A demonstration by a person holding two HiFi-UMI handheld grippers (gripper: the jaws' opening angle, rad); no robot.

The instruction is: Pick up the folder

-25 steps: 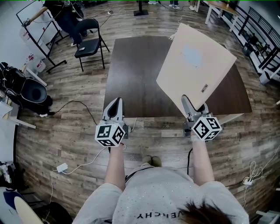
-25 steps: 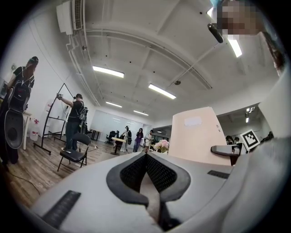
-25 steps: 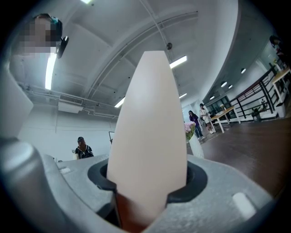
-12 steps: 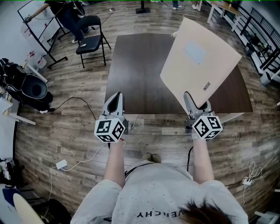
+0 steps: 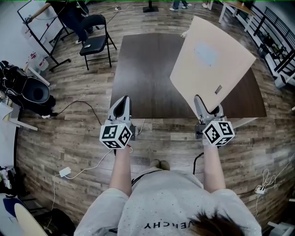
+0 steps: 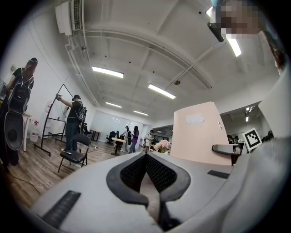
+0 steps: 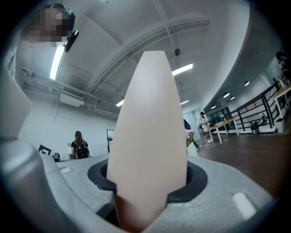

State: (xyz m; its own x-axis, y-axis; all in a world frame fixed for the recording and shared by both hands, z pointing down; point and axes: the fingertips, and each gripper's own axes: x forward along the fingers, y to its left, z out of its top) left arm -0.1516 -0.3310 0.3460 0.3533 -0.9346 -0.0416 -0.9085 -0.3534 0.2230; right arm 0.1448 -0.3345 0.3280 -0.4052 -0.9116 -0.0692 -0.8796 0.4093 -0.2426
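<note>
The folder (image 5: 212, 60) is a large beige card folder with a pale label, held up off the dark brown table (image 5: 147, 78) and tilted away to the right. My right gripper (image 5: 205, 108) is shut on its near lower corner. In the right gripper view the folder (image 7: 148, 132) fills the middle edge-on, clamped between the pads of the right gripper (image 7: 146, 186). My left gripper (image 5: 121, 105) hovers over the table's near edge, shut and holding nothing. In the left gripper view its jaws (image 6: 146, 159) meet, and the folder (image 6: 200, 132) stands to the right.
A black folding chair (image 5: 94, 44) and a person (image 5: 69, 14) at a frame stand at the far left. A black bag (image 5: 30, 94) and floor cables (image 5: 64, 174) lie to the left. Railings (image 5: 276, 46) run along the right. Other people stand far back in the room.
The folder has tipped slightly to the right with a small roll of the right gripper. The left gripper has stayed where it was.
</note>
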